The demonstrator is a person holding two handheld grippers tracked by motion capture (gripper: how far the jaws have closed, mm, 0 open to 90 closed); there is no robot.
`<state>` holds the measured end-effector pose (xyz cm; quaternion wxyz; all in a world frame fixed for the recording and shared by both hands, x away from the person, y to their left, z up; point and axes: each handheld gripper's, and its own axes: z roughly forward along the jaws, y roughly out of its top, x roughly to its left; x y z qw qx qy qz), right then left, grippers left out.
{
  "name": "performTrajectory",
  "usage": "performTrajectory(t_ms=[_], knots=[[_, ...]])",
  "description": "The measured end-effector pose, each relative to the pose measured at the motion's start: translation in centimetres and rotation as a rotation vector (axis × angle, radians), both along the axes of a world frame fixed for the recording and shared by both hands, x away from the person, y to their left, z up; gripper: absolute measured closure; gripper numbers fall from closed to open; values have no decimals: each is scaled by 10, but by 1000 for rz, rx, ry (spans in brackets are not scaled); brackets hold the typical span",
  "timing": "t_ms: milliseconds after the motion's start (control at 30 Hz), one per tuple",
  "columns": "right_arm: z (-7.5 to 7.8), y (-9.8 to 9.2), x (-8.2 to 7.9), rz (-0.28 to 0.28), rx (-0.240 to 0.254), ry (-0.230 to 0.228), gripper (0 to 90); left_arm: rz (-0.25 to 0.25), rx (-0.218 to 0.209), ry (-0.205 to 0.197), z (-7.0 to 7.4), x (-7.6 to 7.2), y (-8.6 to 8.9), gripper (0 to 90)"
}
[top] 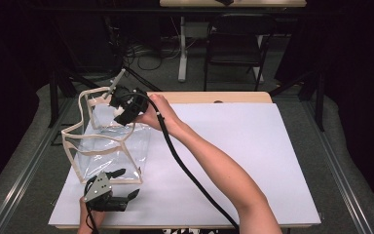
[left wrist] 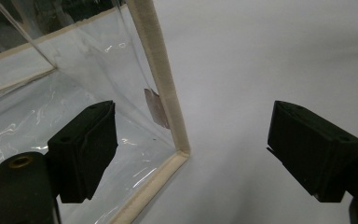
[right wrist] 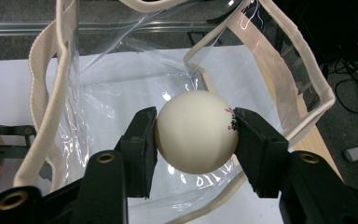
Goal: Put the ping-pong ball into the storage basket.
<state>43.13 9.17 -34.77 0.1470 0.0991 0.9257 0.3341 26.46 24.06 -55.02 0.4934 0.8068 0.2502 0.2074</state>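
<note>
A: White table, dark room behind, chair at far side. Clear bag with cream trim standing at left edge.

B: Right arm?

A: Stretched diagonally across, right gripper tipped down over bag mouth, clamped on white ball.

B: Left?

A: Left gripper low at near-left corner, jaws wide apart, straddling bag's corner seam, gripping nothing.

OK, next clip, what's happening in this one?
A person at a white table works with two handheld grippers. The right gripper holds a white ball between its jaws, over the open top of a clear plastic bag with cream trim. The left gripper sits open at the bag's near corner, one jaw on each side of the trimmed edge, not clamped. The ball is not yet released into the bag.
</note>
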Motion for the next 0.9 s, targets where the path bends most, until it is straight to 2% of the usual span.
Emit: performTrajectory(t_ms=[800, 867, 900], knots=[[-9, 10, 0, 9, -33, 38, 506, -5, -2, -2, 0, 0, 0, 161], [-9, 10, -1, 13, -25, 40, 501, -7, 0, 1, 0, 0, 0, 161], [-9, 10, -1, 17, -25, 40, 465, -6, 1, 1, 0, 0, 0, 161]])
